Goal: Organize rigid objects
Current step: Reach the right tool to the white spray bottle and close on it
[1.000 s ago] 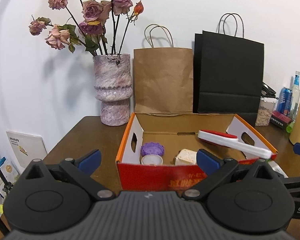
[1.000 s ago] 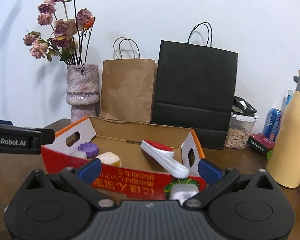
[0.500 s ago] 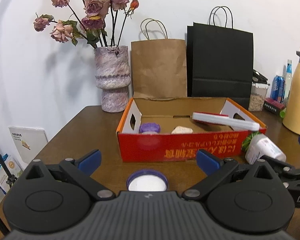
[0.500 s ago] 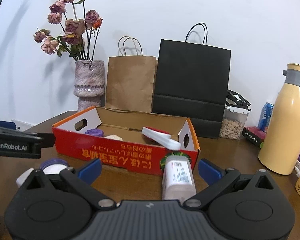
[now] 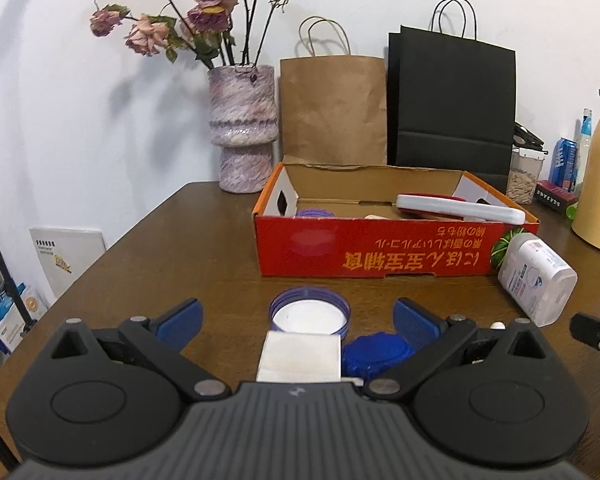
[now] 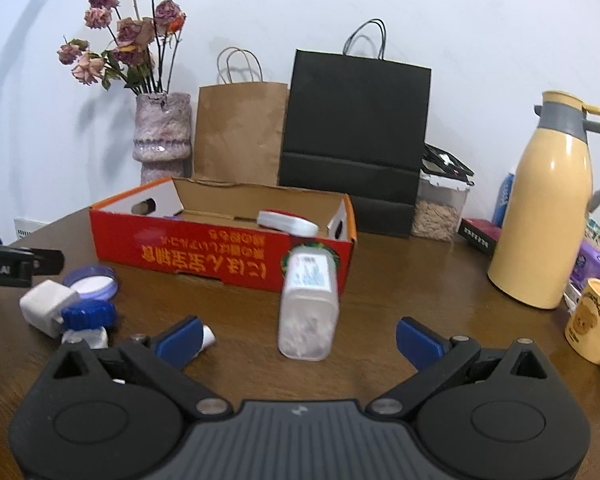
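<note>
A: What lies nearest?
B: Both the left gripper and right gripper are spread wide, holding nothing. One white block, one blue cap and one purple-rimmed lid sit together on the worktop.
A: Any writing?
B: "GenRobot.AI", partly cut off. The labelled bottle lies against the red box, which holds a white-and-red brush.

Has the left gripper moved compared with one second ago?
Yes. The left gripper has backed away from the red box, which now sits farther off, with small items on the table in front.
</note>
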Tool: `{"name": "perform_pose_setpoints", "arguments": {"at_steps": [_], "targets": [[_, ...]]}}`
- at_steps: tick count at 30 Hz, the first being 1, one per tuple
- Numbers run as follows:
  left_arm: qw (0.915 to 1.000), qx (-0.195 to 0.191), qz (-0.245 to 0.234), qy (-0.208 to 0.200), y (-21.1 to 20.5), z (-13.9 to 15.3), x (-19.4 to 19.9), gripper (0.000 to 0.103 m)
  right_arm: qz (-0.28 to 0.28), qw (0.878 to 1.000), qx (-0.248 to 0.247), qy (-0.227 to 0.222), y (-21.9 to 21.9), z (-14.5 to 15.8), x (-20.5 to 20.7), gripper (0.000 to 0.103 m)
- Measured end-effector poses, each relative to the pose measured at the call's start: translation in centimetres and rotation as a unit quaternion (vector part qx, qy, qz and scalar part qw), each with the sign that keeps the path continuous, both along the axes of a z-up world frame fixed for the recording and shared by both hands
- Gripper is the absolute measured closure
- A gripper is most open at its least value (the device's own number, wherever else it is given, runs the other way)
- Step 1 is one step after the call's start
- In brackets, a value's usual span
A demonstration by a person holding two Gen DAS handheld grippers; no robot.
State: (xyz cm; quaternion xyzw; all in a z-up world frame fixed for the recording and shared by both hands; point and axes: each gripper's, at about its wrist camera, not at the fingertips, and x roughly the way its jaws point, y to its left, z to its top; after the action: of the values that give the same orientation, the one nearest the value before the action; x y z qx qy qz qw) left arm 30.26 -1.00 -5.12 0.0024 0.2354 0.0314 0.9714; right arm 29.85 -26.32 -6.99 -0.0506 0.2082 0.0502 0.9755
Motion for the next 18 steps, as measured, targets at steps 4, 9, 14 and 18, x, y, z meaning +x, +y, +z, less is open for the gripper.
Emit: {"name": "perform_pose_setpoints", "arguments": {"at_steps": [4, 9, 14, 18], "targets": [[1.0000, -0.003, 0.007, 0.000, 0.3, -0.3, -0.1, 0.000, -0.007, 1.000, 0.005, 0.010, -0.8, -0.5, 0.2, 0.000], [0.9999, -0.007, 0.012, 0.008, 0.7, -0.6, 0.2, 0.000, 0.002, 1.000, 0.010, 0.019, -0.5, -0.8, 0.5, 0.000], [0.9999, -0.005, 0.008, 0.011, 0.7, -0.6, 0.1, 0.000, 0.031, 0.999, -0.001, 0.022, 1.2, -1.1, 0.2, 0.000], [0.9999, -0.006, 0.004, 0.011, 0.7, -0.5, 0.0, 0.000, 0.058, 0.998, -0.001, 0.029, 2.7, -1.3, 0.0, 0.000]]}}
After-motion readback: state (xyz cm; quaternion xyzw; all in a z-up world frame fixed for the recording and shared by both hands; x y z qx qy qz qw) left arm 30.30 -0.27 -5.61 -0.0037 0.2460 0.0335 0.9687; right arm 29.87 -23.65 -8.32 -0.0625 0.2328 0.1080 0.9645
